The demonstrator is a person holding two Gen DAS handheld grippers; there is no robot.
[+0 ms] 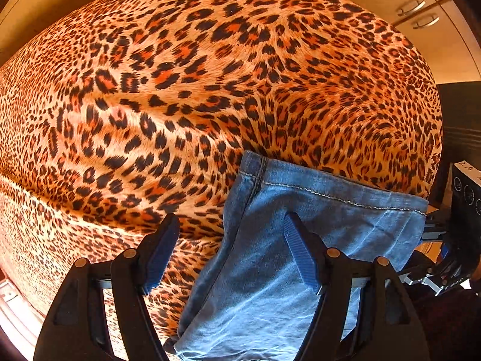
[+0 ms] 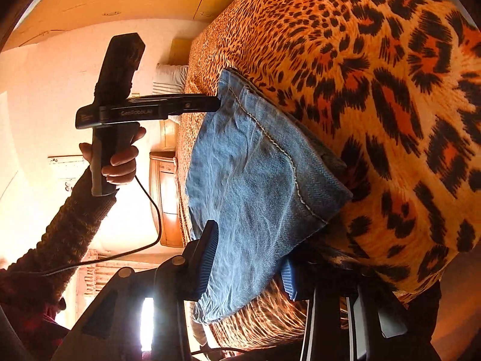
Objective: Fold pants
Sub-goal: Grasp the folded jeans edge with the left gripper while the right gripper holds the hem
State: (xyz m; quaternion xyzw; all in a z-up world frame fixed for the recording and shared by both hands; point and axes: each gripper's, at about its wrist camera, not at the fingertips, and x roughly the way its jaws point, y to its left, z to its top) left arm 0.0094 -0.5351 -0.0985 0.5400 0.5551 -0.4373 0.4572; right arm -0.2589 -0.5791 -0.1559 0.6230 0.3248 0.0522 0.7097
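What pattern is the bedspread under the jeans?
Leopard print, orange and black; the bedspread shows best in the left wrist view.

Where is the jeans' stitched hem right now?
In the left wrist view the stitched hem lies right of centre on the leopard-print cover, just beyond the left hand-held gripper, whose right finger overlaps the denim.

We count one pair of blue pants [image 1: 300,210] on one big spotty cover [image 1: 180,90]. We see two grippers: the left one [image 1: 231,252] and the right one [image 2: 249,258], and each has two black fingers with blue pads. We see one hand [image 2: 120,159] and one brown sleeve [image 2: 66,231], with one black cord [image 2: 150,210] hanging down. In the left view we count three shiny handles [image 1: 411,6] on the wood doors. In the right view there is one white pillow [image 2: 170,78].
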